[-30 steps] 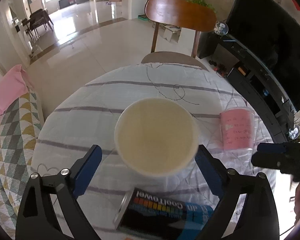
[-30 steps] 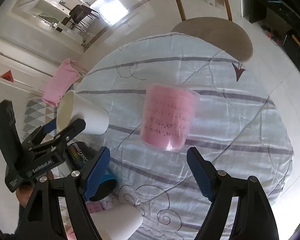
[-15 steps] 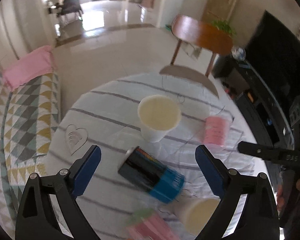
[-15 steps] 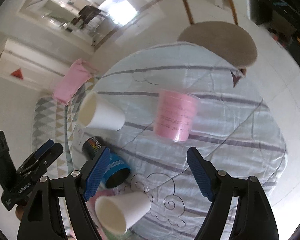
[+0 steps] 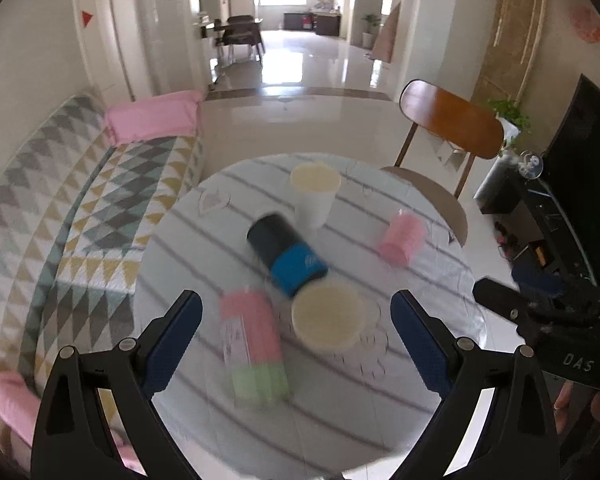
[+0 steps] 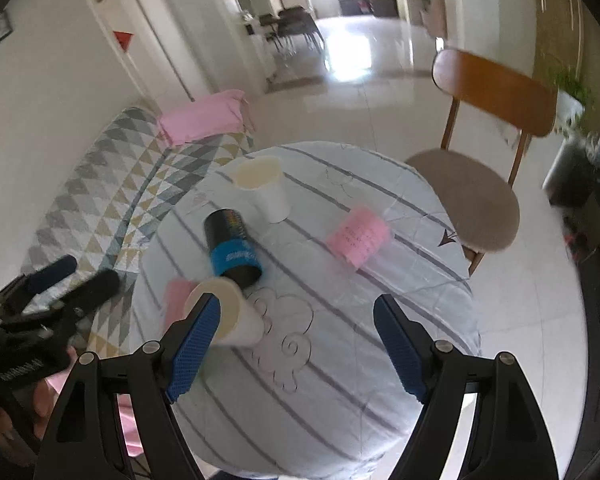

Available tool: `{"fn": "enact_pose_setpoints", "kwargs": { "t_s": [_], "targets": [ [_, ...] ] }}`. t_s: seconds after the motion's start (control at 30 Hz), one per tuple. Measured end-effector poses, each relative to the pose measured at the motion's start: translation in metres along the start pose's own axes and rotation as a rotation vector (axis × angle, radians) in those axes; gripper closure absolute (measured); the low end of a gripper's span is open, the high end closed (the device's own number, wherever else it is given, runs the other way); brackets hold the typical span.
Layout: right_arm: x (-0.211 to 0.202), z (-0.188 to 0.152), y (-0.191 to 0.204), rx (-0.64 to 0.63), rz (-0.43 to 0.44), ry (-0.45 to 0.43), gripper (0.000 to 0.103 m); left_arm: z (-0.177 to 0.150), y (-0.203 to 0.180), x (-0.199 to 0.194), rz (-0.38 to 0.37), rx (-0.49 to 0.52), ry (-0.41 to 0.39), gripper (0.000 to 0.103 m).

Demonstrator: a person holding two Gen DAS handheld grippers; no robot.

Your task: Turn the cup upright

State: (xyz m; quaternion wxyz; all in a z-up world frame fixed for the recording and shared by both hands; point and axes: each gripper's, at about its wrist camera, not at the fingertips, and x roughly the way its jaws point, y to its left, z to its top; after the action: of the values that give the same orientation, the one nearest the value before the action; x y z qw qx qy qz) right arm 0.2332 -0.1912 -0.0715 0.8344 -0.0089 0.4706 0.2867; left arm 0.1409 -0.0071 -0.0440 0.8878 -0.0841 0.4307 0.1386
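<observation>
A white paper cup point(image 5: 314, 194) point(image 6: 265, 188) stands upright at the far side of the round table point(image 5: 400, 412) point(image 6: 380, 380). A second white cup point(image 5: 327, 317) point(image 6: 230, 320) lies on its side near the front. A black and blue cup point(image 5: 286, 254) point(image 6: 231, 246), a pink cup point(image 5: 402, 239) point(image 6: 358, 236) and a pink and green cup point(image 5: 254, 346) also lie on their sides. My left gripper point(image 5: 296, 340) is open and empty, held back above the table's near edge. My right gripper point(image 6: 298, 344) is open and empty, also above the near side.
A wooden chair point(image 5: 448, 128) point(image 6: 484, 128) stands beyond the table on the right. A sofa with a patterned cover point(image 5: 60, 216) and a pink pillow point(image 5: 154, 118) lies to the left. A dark TV cabinet point(image 5: 560, 208) is at the right.
My left gripper let go of the white cup, which now stands upright, and both grippers pulled back and up from the table. More of the room and the other cups came into view.
</observation>
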Motion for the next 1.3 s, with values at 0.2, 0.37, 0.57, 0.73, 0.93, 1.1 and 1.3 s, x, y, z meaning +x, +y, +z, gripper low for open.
{"fn": "enact_pose_setpoints", "kwargs": {
  "t_s": [0.2, 0.37, 0.57, 0.73, 0.93, 1.1, 1.3],
  "targets": [
    [-0.029, -0.034, 0.011, -0.019, -0.011, -0.036, 0.023, -0.044, -0.008, -0.036, 0.035, 0.015, -0.03, 0.006],
    [-0.054, -0.067, 0.03, -0.064, -0.046, -0.092, 0.023, -0.077, -0.005, -0.069, 0.02, 0.02, -0.079, 0.006],
    [-0.09, -0.108, 0.052, -0.074, -0.099, -0.193, 0.023, -0.109, -0.003, -0.102, 0.001, 0.04, -0.129, 0.006],
    [-0.107, -0.13, 0.064, -0.053, -0.115, -0.215, 0.023, -0.126, 0.002, -0.121, 0.002, 0.051, -0.15, 0.006],
    [-0.115, -0.143, 0.072, -0.047, -0.133, -0.232, 0.023, -0.133, 0.006, -0.133, 0.017, 0.066, -0.168, 0.006],
    [-0.114, -0.144, 0.076, -0.049, -0.147, -0.233, 0.023, -0.134, 0.006, -0.133, 0.013, 0.07, -0.168, 0.006],
    [-0.112, -0.141, 0.07, -0.032, -0.157, -0.228, 0.023, -0.124, 0.003, -0.128, 0.016, 0.083, -0.17, 0.005]
  ]
}}
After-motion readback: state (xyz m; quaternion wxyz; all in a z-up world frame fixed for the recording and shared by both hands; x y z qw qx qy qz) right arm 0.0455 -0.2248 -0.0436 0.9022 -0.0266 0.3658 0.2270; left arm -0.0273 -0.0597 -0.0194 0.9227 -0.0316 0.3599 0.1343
